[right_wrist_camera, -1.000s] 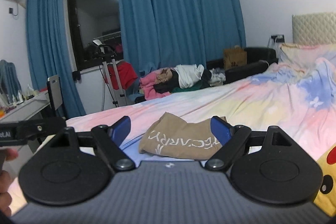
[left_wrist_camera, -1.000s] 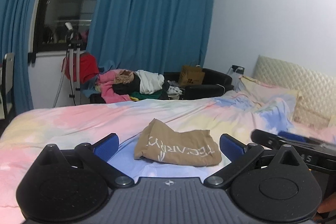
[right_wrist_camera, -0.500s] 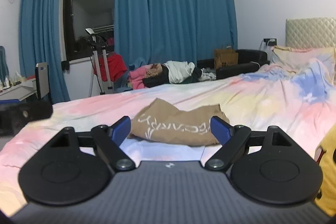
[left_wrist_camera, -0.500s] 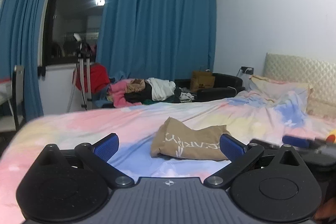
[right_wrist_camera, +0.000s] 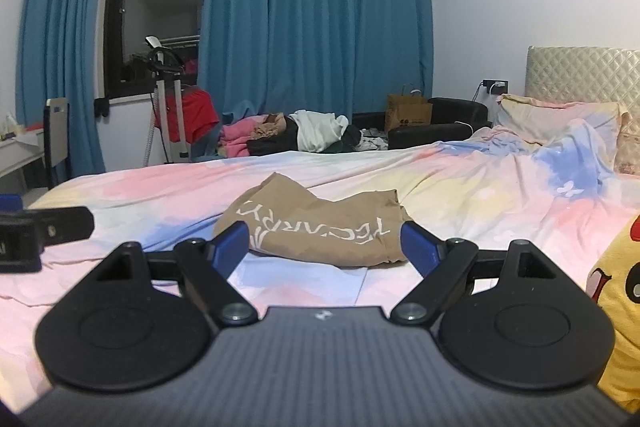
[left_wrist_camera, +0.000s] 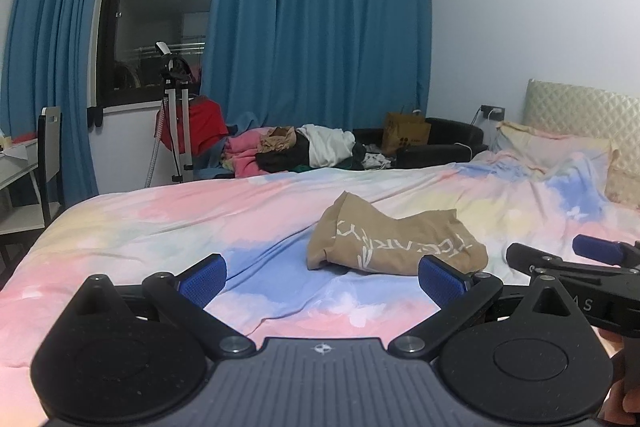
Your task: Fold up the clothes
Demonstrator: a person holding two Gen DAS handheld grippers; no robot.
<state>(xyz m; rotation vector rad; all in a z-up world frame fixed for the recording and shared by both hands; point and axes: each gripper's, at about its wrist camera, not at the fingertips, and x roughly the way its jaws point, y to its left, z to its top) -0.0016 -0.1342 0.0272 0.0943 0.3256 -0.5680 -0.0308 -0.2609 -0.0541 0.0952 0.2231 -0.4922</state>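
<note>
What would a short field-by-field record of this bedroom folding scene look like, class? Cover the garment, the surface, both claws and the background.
garment: tan top with white lettering, crumpled, unfolded
surface: pastel bedspread
left claw: open, short of the garment, holding nothing
right claw: open, just short of the garment, holding nothing
beside right claw: yellow plush toy
background: pile of clothes, blue curtains

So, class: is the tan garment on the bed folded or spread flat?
Neither neatly: the tan garment lies bunched in a crumpled heap, its white lettering creased, on the bed.
</note>
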